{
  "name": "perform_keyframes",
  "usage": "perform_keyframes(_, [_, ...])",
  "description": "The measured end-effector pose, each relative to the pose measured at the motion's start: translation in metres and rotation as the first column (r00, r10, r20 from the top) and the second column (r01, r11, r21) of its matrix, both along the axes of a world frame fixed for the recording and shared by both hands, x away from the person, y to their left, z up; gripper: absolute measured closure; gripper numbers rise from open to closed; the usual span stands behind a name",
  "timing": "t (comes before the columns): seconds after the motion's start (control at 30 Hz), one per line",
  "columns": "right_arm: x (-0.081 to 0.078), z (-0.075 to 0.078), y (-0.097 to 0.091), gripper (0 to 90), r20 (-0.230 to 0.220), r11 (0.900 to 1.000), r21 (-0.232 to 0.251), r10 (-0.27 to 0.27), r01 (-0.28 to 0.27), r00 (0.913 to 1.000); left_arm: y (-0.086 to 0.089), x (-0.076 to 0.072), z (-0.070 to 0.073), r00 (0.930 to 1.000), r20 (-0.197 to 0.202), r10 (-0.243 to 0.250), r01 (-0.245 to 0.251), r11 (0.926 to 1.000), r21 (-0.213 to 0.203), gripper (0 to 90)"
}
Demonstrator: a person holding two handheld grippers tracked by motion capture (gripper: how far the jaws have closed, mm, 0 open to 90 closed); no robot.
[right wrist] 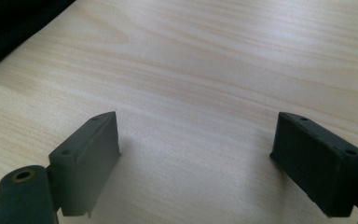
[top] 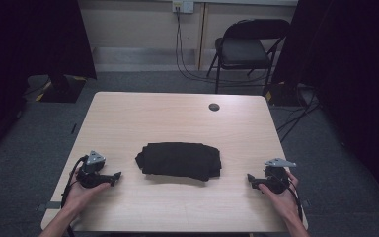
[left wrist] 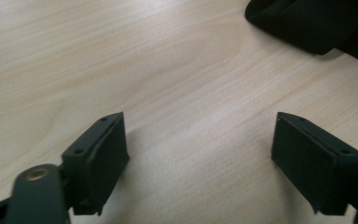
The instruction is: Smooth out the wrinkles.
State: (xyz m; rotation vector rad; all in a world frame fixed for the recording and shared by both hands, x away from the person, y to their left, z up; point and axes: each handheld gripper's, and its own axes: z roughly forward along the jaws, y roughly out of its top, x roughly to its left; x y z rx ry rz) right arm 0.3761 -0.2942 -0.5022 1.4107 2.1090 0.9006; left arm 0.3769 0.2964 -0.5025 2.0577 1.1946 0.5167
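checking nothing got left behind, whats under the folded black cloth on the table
The folded black cloth lies flat on the light wooden table, bare wood showing all around it. Anything beneath it is covered. Nothing lies on top.

Overhead view; gripper views close above table (top: 177,118)

Bare table (top: 128,118) all around (folded black cloth (top: 180,160) mid-table blocks).

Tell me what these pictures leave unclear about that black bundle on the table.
- Black cloth, high view: too dark to tell what garment it is, or how its folds run.
- Left gripper view: the frame's top edge cuts it off; one corner shows.
- Right gripper view: a dark sliver at the top-left edge.
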Motion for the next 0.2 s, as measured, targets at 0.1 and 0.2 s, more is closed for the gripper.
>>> perform_keyframes(0.1, [-0.0003,-0.0016,-0.0003,13.5,0.016,1.0,0.006,0.001,-0.001,0.9999,-0.0019,0.0016,-0.0009,0.9999,0.009,0.013,-0.013,0.9999,-0.002,14.2])
perform_keyframes(0.2, [-0.0005,-0.0016,-0.0001,13.5,0.017,1.0,0.006,-0.002,0.002,0.9999,-0.0029,0.0017,-0.0009,0.9998,0.011,0.014,-0.014,0.9999,-0.001,14.2])
